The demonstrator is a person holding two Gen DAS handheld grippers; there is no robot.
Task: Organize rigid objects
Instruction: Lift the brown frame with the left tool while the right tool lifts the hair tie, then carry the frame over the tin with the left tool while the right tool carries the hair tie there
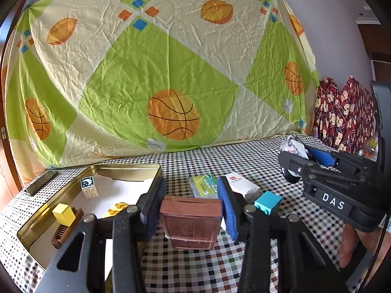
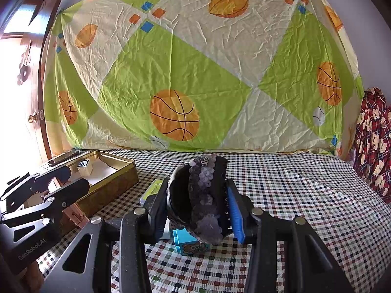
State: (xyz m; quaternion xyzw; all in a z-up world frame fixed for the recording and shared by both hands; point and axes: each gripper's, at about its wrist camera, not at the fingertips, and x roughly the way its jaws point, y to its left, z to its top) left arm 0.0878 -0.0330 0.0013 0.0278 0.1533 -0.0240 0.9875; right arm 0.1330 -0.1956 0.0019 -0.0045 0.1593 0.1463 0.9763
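L hand-held gripper (image 1: 191, 210) clamps brown box (image 1: 191, 219); only R view shows R hand-held gripper (image 2: 199, 205) gripping sequined pouch (image 2: 202, 195).

White letters "DAS" are showing on the black body of the right gripper (image 1: 297, 161). "GenRobot.AI" is reading along the side of the left gripper (image 2: 70, 179). Print on other items is staying illegible.

Tin (image 1: 122, 169) far half free; blocks (image 1: 64, 213) crowd near end.
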